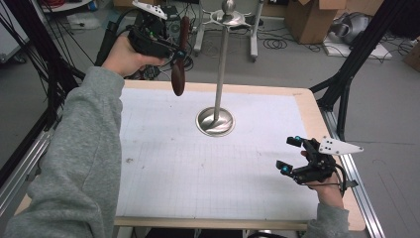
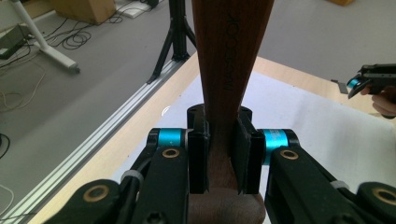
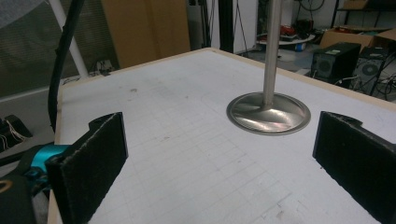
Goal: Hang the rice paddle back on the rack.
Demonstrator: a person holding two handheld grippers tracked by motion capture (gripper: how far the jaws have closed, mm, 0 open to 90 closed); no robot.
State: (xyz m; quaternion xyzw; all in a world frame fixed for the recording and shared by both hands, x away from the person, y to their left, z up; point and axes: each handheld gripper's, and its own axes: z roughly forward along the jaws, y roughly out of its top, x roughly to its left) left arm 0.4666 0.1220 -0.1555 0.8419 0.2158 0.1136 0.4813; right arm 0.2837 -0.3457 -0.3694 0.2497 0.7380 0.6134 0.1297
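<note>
Over on the left, the left gripper [image 1: 179, 53] is up in the air past the far left corner of the table [image 1: 302, 99], and it's clamped on a dark wooden utensil [image 1: 179, 74]. Could be a spoon or spatula, can't really tell. The piece hangs roughly upright, with the thin end sticking up above the gripper and the wider rounded end dangling below it, just over the table's far edge. In the left gripper view the pads are squeezed right against the wood [image 2: 223, 70] on both sides, so it's a proper hold on the narrow neck of the thing.

The left arm, in a grey sleeve [image 1: 79, 163], comes up along the left side with the hand [image 1: 123, 55] wrapped around the gripper body and raised well off the table.

In the middle there's a metal stand [image 1: 216, 120], a round base with a tall pole going up to a hook ring at the top. The utensil is near the pole but not touching it.

On the right, the right gripper [image 1: 290, 153] sits low near the table's right edge, jaws spread wide with nothing in them, pointed toward the stand. The right gripper view has the base [image 3: 268, 113] sitting between its two pads, well ahead of them.
</note>
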